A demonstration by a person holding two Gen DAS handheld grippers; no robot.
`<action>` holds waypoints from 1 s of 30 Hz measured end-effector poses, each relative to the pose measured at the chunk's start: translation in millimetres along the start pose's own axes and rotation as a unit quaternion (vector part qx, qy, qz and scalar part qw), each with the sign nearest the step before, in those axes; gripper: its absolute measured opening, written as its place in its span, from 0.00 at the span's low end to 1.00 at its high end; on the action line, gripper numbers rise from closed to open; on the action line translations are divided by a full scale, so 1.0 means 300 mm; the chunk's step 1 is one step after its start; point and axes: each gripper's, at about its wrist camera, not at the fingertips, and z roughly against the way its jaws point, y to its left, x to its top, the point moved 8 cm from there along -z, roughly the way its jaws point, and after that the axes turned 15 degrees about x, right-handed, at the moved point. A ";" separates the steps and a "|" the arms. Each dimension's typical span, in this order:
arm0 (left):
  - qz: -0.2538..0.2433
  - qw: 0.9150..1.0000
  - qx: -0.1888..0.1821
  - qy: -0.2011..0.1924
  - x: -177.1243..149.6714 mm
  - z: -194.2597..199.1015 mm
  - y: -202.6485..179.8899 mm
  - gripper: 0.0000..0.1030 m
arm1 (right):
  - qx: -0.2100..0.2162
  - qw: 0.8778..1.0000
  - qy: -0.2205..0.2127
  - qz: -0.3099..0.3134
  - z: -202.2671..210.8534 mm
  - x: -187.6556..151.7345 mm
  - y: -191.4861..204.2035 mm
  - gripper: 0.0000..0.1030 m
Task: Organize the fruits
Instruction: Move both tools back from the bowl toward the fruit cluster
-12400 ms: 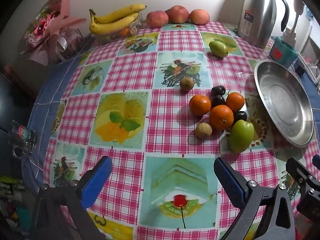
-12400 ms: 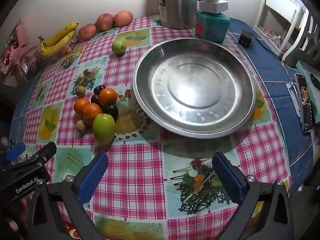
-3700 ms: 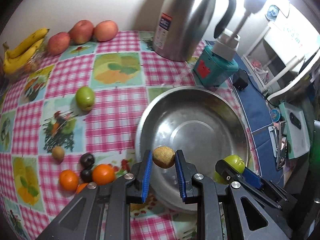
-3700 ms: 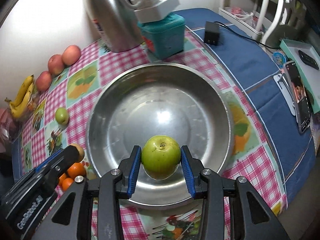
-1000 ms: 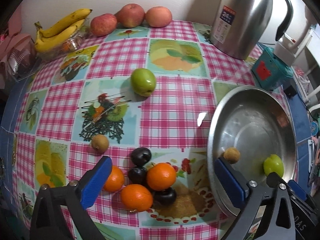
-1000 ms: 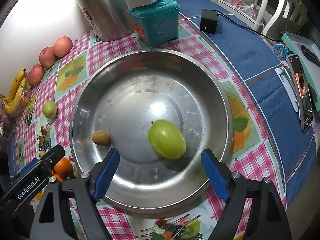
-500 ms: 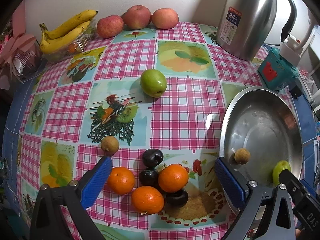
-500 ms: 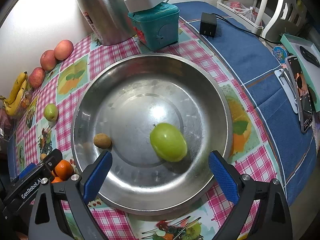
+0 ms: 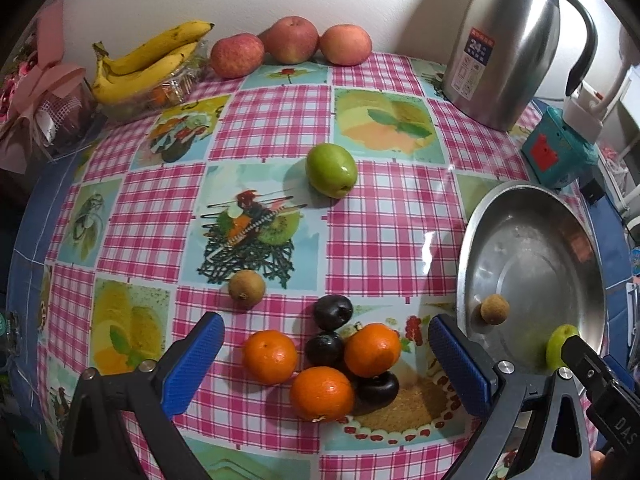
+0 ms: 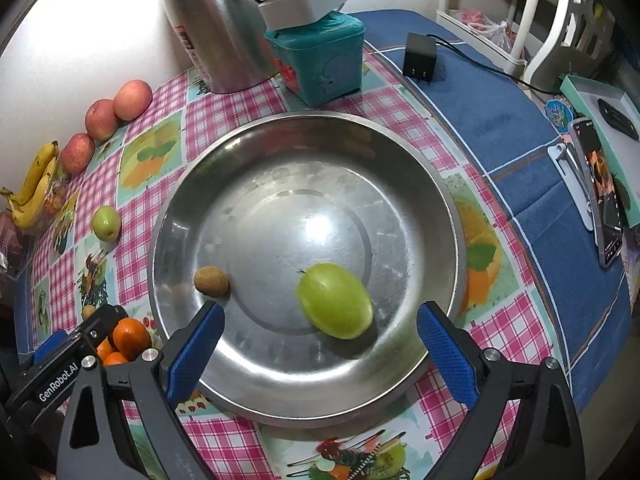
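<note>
The steel bowl [image 10: 420,184] holds a green apple [image 10: 335,300] and a small brown fruit [image 10: 211,280]; the bowl's rim also shows in the left wrist view [image 9: 464,248]. On the checked cloth lie three oranges [image 9: 270,356], three dark plums [image 9: 332,312], a second brown fruit [image 9: 247,288] and a second green apple [image 9: 331,170]. My left gripper [image 9: 326,364] is open and empty, above the orange and plum cluster. My right gripper [image 10: 320,354] is open and empty over the bowl's near rim.
Bananas [image 9: 148,64] and three red apples [image 9: 292,44] line the back wall. A steel thermos [image 9: 504,44] and a teal box [image 10: 320,60] stand behind the bowl. A charger [image 10: 418,60], a phone [image 10: 602,200] and a box lie on the blue cloth at right.
Both grippers have drawn back a little from the table. The left wrist view now sits more squarely over the oranges and plums. Both stay open and empty.
</note>
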 end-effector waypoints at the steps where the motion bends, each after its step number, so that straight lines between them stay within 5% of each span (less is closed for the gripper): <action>1: 0.002 1.000 -0.001 0.000 0.001 0.003 0.007 1.00 | -0.001 1.000 -0.001 0.002 0.002 -0.001 0.004 0.94; 16: 0.047 0.998 0.027 -0.018 0.025 0.014 0.263 1.00 | 0.009 0.999 -0.006 0.041 -0.001 -0.021 0.123 0.94; 25: 0.096 0.995 0.008 -0.008 0.013 -0.007 0.387 1.00 | 0.050 0.995 -0.014 0.083 -0.022 -0.045 0.270 0.94; 30: 0.107 0.994 -0.004 -0.004 0.016 -0.015 0.408 1.00 | 0.036 0.991 -0.001 0.127 -0.046 -0.072 0.329 0.94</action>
